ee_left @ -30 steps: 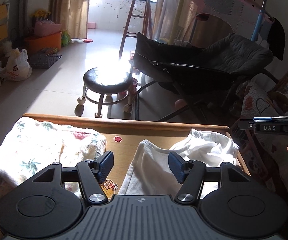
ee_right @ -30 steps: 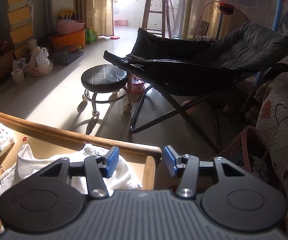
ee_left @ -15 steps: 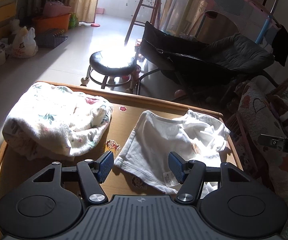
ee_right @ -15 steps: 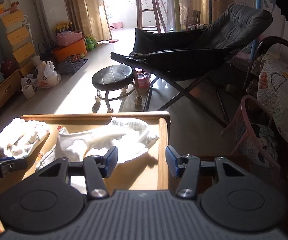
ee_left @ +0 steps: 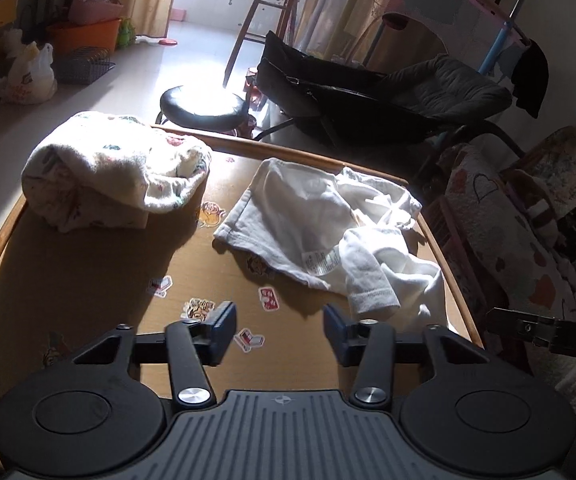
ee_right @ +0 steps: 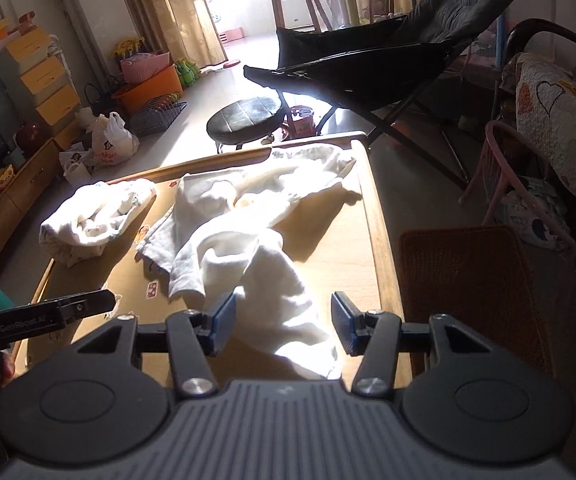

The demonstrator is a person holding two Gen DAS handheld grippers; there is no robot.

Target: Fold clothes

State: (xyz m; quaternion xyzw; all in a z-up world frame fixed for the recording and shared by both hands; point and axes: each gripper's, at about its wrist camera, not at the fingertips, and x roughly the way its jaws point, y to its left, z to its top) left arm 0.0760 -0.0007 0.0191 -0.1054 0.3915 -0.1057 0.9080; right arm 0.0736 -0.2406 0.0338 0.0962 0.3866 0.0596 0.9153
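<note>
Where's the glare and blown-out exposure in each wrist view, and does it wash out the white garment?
Left wrist view: sun blows out the black stool top and the floor behind it; the white garment keeps its folds and its label is visible. Right wrist view: sunlight crosses the table, and the white garment is overexposed near the right tongs. Fisheye bends the table edges in both views.

Hard daylight pours from the far balcony doorway, blowing out the round black stool (ee_left: 201, 106) and the crumpled white cotton garment (ee_right: 263, 240). The wooden surface (ee_left: 87, 280) lies in deep shadow along its near left edge. Fisheye bending curves every edge; corners go dark.
</note>
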